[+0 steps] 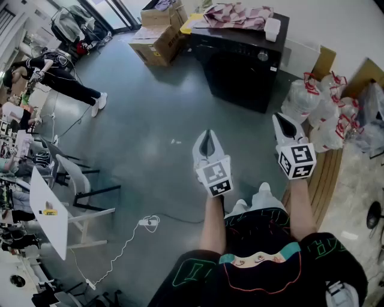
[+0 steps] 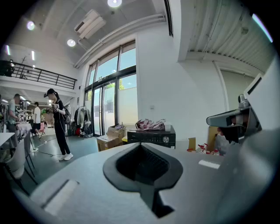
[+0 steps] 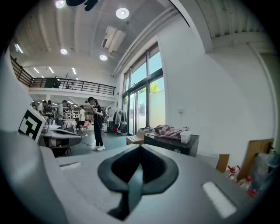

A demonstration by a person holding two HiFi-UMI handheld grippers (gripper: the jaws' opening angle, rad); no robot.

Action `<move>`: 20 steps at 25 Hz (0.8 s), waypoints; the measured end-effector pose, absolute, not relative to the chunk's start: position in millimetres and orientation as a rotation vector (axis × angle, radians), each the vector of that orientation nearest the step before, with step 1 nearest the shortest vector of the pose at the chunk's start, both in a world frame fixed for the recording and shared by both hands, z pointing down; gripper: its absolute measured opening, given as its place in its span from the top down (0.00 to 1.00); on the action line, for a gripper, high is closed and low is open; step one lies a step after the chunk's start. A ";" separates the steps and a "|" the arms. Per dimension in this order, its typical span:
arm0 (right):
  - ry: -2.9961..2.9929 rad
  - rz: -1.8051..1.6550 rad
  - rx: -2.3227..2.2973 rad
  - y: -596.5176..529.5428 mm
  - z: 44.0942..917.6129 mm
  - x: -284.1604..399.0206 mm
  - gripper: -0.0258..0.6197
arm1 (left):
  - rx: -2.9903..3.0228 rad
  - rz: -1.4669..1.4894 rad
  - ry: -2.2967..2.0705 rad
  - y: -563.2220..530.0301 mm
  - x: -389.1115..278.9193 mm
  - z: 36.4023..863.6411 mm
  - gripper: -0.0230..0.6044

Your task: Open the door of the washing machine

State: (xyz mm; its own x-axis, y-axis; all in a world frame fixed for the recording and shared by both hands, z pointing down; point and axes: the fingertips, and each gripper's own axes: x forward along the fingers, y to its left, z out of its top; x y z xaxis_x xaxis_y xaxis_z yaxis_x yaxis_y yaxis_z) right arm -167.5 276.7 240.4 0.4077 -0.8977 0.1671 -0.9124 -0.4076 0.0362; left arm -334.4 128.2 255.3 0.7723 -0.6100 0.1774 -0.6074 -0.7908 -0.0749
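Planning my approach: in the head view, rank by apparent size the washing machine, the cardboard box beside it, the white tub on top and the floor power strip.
1. washing machine
2. cardboard box
3. white tub and power strip look alike; the strip is nearer the camera, so unranked.

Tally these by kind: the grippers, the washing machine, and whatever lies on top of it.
Grippers: 2 (left gripper, right gripper, both shut and empty)
Washing machine: 1
Heap of patterned cloth on top: 1
White cup on top: 1
Total: 5
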 end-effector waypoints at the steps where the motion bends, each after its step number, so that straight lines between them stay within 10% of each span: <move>1: -1.635 0.172 2.534 275.1 238.2 -170.1 0.96 | -2.949 -0.295 1.004 127.1 -335.9 253.7 0.95; 20: -1.632 0.141 2.533 245.8 214.4 -150.7 0.96 | -3.117 -0.221 0.911 97.9 -313.0 256.2 0.95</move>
State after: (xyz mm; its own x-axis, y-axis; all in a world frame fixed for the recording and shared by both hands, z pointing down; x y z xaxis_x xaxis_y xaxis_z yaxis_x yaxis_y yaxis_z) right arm -150.7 245.8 214.4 0.4126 -0.8992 0.1459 -0.9109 -0.4091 0.0545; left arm -313.0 97.9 256.2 0.8346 -0.5267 0.1616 -0.5421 -0.8373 0.0706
